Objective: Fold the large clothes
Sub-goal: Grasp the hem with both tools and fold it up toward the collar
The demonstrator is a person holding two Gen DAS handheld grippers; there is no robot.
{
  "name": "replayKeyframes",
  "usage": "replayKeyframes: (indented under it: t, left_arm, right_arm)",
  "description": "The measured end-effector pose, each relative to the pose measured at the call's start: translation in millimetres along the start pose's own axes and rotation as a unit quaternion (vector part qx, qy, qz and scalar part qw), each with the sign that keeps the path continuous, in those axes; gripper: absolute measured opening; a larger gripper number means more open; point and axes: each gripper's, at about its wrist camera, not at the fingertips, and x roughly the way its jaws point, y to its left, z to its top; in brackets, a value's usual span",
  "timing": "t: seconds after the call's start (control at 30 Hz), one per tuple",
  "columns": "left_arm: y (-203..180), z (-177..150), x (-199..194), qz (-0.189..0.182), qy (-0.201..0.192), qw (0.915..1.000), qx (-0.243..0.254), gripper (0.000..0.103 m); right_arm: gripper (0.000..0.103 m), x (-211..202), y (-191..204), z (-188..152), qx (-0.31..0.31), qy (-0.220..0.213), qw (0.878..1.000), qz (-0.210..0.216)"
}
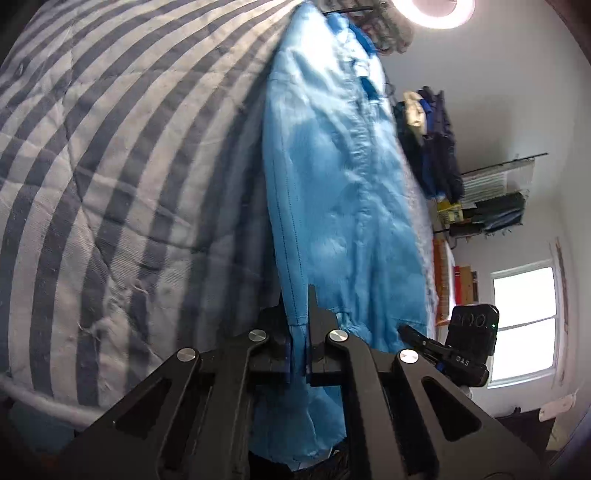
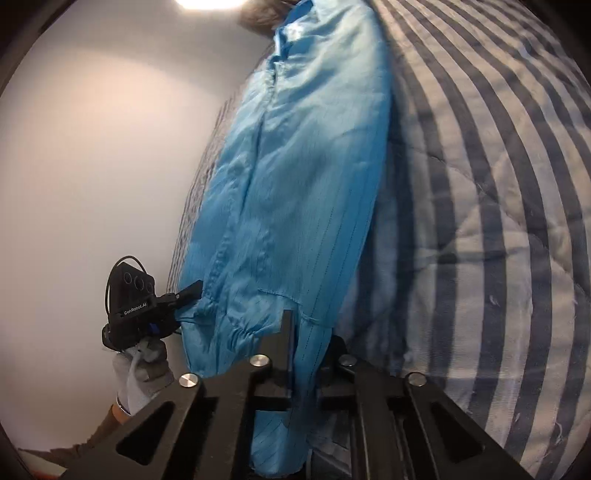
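Gripping the hem of a blue garment [image 1: 325, 192], the left gripper [image 1: 298, 314] has its black fingers [image 1: 314, 314] closed on a stitched edge near an elastic cuff. In the right wrist view the right gripper [image 2: 308, 332] likewise clamps a fold of the same garment [image 2: 291, 192], its fingers [image 2: 286, 332] pressed shut on the cloth. The garment stretches away from both grippers, lifted off a striped quilt [image 1: 110, 166] on the bed; the quilt [image 2: 498, 221] fills the far side of each view behind the fabric.

Beside the cloth in the left view, the right gripper [image 1: 413, 334] shows with its camera block, its tips against the cuff. In the right view, the left gripper [image 2: 192, 290] appears the same way, held by a gloved hand [image 2: 142, 373] and touching the garment's gathered cuff.

Farther off in the left view stand a rack of hanging clothes [image 1: 436, 147], a shelf [image 1: 491, 206] with folded items, a bright window [image 1: 524, 321] and a ceiling lamp [image 1: 432, 11]. The right view ends at a plain wall [image 2: 92, 166].

The garment's lower end runs out of sight under each gripper body, and its top is cut by the frame edge. The dark fuzzy thing near the lamp is too blurred to make out.
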Motion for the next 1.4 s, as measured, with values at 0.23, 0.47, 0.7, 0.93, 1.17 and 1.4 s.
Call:
replayKeyframes:
  t: [0.23,0.47,0.7,0.93,1.17,1.4]
  left_arm:
    - [-21,-25,-34,-0.021,-0.001,0.9993,0.03,0.001]
    - [-17,-22,-36,-0.039,-0.002,0.9992,0.007,0.001]
    - [-61,34,-49,-0.059,-0.043,0.9955,0.06,0.001]
    - [-82,96,-28,-0.043,-0.065,0.9945,0.07,0.001]
    - [-67,142,14,0.0,-0.066,0.9966,0.05,0.001]
    - [-42,157,48,0.039,-0.057,0.9973,0.028,0.001]
  right_arm:
    - [0.001,-33,20,-22,-0.004,0.002,1.0,0.027]
    - [0.001,-29,21,-18,0.004,0.008,1.0,0.029]
    - [0.001,-62,51,42,-0.038,-0.05,0.997,0.041]
    - [0.001,-65,50,105,-0.053,-0.083,0.995,0.009]
    - [0.001,-35,28,150,-0.042,-0.086,0.995,-0.03]
    - [0.001,-6,6,169,-0.033,-0.067,0.995,-0.069]
